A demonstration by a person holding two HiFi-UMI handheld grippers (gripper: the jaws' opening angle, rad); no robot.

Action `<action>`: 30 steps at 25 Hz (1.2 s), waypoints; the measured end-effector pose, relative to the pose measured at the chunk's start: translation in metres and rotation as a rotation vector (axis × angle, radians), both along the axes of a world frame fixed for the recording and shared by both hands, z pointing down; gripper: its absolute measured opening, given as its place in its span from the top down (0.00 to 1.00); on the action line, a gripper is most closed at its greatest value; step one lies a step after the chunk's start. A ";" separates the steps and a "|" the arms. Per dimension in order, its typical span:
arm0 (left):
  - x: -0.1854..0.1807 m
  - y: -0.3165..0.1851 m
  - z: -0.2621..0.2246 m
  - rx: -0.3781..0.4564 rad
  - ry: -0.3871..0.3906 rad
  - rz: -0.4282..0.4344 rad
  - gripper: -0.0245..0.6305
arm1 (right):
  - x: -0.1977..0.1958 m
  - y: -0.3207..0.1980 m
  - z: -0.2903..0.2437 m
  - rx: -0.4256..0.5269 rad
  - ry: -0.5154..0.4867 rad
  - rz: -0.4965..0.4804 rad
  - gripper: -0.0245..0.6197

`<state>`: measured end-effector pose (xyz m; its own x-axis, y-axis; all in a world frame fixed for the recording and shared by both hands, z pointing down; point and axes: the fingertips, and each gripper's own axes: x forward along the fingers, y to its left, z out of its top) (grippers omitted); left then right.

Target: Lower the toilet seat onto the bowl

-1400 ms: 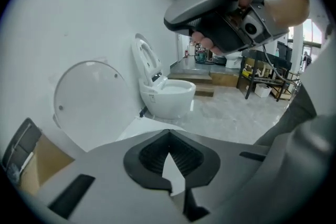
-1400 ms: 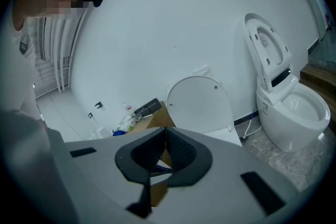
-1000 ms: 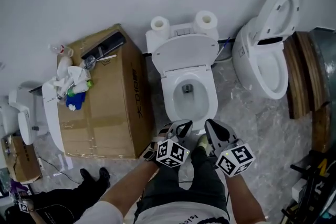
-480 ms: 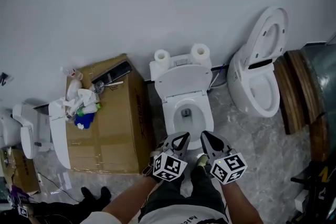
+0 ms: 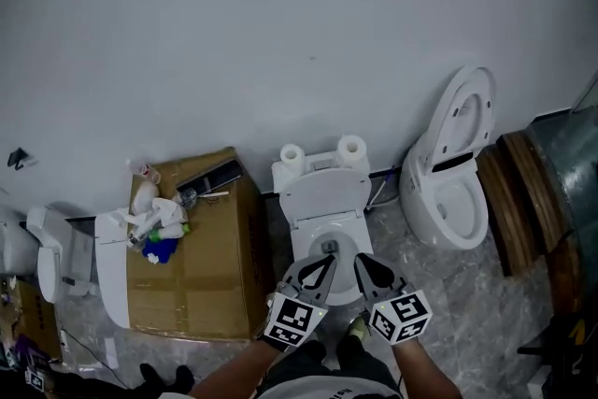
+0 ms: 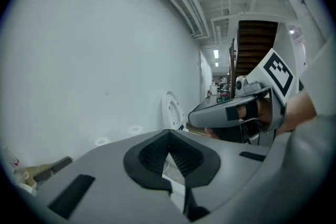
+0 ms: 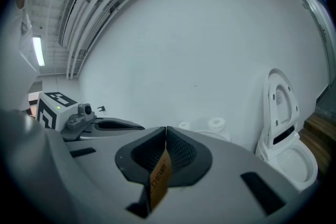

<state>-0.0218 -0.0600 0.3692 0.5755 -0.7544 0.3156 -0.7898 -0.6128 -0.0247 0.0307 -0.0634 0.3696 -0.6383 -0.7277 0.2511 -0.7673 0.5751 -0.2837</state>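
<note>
The white toilet [image 5: 324, 218] stands against the wall in the head view, its lid and seat [image 5: 322, 192] tipped up against the tank and the bowl [image 5: 328, 249] uncovered. Two paper rolls [image 5: 292, 154] sit on the tank. My left gripper [image 5: 320, 265] and right gripper [image 5: 363, 264] hover side by side over the bowl's front rim, both shut with nothing in them. In the left gripper view the jaws [image 6: 169, 132] meet, with the right gripper [image 6: 231, 113] beside them. In the right gripper view the jaws [image 7: 166, 129] are also shut.
A cardboard box [image 5: 196, 257] with bottles and clutter on top stands left of the toilet. A second toilet [image 5: 447, 196] with its seat raised stands to the right, beside wooden hoops [image 5: 523, 201]. A loose white seat [image 5: 110, 271] leans on the box's left side.
The head view has tipped up and drawn back, so the toilet looks smaller and more wall shows. Both grippers stay shut, close together in front of the bowl.
</note>
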 end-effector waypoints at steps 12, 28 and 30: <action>0.011 -0.005 -0.104 0.056 0.196 -0.058 0.95 | 0.004 -0.024 -0.087 0.175 0.036 -0.048 0.94; 0.033 -0.020 -0.143 0.137 0.195 -0.113 0.95 | 0.011 -0.035 -0.125 0.261 0.035 -0.139 0.94; 0.039 -0.019 -0.143 0.138 0.191 -0.117 0.95 | 0.015 -0.034 -0.124 0.267 0.036 -0.148 0.94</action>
